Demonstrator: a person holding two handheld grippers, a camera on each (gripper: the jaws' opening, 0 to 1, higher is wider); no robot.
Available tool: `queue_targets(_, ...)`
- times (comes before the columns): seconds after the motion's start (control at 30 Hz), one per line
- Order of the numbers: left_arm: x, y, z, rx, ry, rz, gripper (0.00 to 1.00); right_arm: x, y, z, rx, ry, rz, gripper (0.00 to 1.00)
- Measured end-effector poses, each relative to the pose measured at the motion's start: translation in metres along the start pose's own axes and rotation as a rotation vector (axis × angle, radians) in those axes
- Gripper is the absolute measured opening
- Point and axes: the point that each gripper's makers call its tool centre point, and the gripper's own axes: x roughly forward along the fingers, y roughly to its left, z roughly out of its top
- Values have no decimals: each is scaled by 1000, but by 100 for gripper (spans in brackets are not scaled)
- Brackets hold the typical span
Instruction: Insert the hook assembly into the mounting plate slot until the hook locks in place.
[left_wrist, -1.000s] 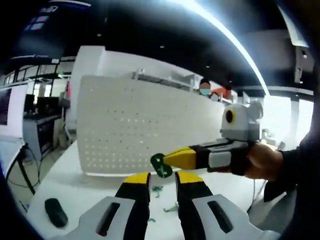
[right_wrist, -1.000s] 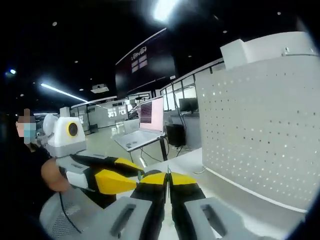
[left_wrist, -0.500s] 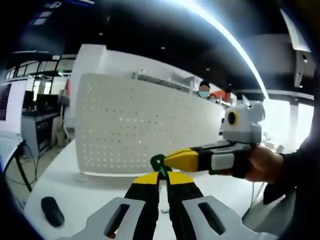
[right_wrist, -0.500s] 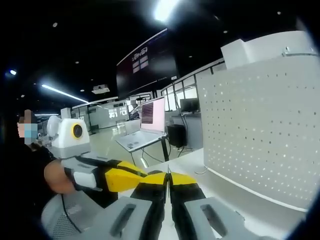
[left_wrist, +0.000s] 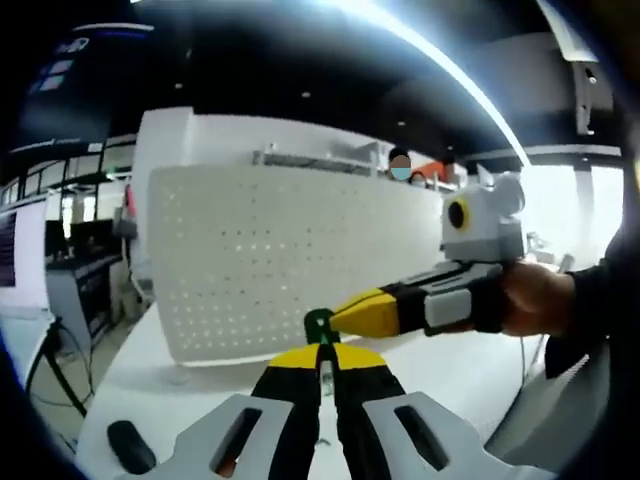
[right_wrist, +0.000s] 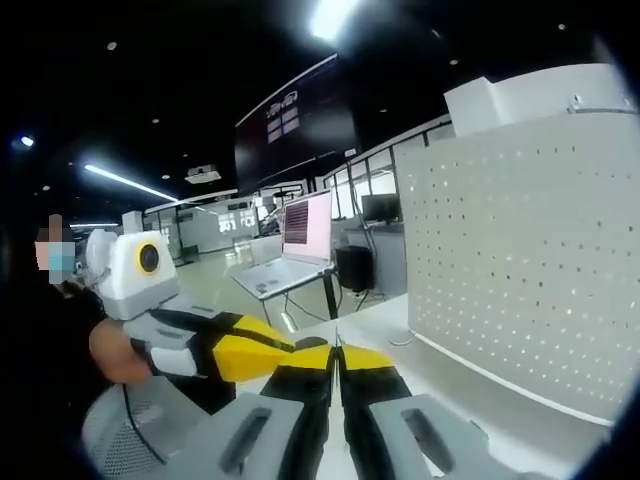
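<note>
1. In the left gripper view, the left gripper (left_wrist: 321, 352) has its yellow-tipped jaws drawn together on the lower end of the small green hook assembly (left_wrist: 318, 325), which stands just above the tips.

2. The right gripper (left_wrist: 345, 314) reaches in from the right of that view, its yellow tips meeting the same green piece from the side. So both claws appear to be clamped on it at once, held up in the air above the counter (left_wrist: 150, 385).

3. In the right gripper view, the right gripper (right_wrist: 336, 349) shows its jaws pressed together with no gap. What sits between the tips cannot be made out there. The left gripper (right_wrist: 290, 347) comes in from the left with its tip touching them.

4. The white perforated mounting plate (left_wrist: 280, 260) stands upright toward the far edge of the counter, well apart from the hook. In the right gripper view it rises at the right (right_wrist: 520, 260).

5. A dark oblong object (left_wrist: 131, 445) lies near the counter's near-left corner.

6. Progress, as I judge it: the hook is picked up and steadied between both claws, but nothing is in the plate yet. Carrying it across, seating it in a slot and pushing until it locks all remain.
</note>
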Motion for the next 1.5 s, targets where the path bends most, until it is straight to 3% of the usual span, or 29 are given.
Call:
queue_targets(0.5, -1, 2, -1, -3, 4, 17, 4, 0, 2, -1, 19, -2, 7, 0)
queue_targets(0.67, -1, 3, 4, 52, -4, 54, 13, 1, 7, 3, 38, -14, 24, 0)
queue_targets(1.5, -3, 5, 9, 121, -23, 70, 4, 2, 24, 9, 104, -35, 66, 0)
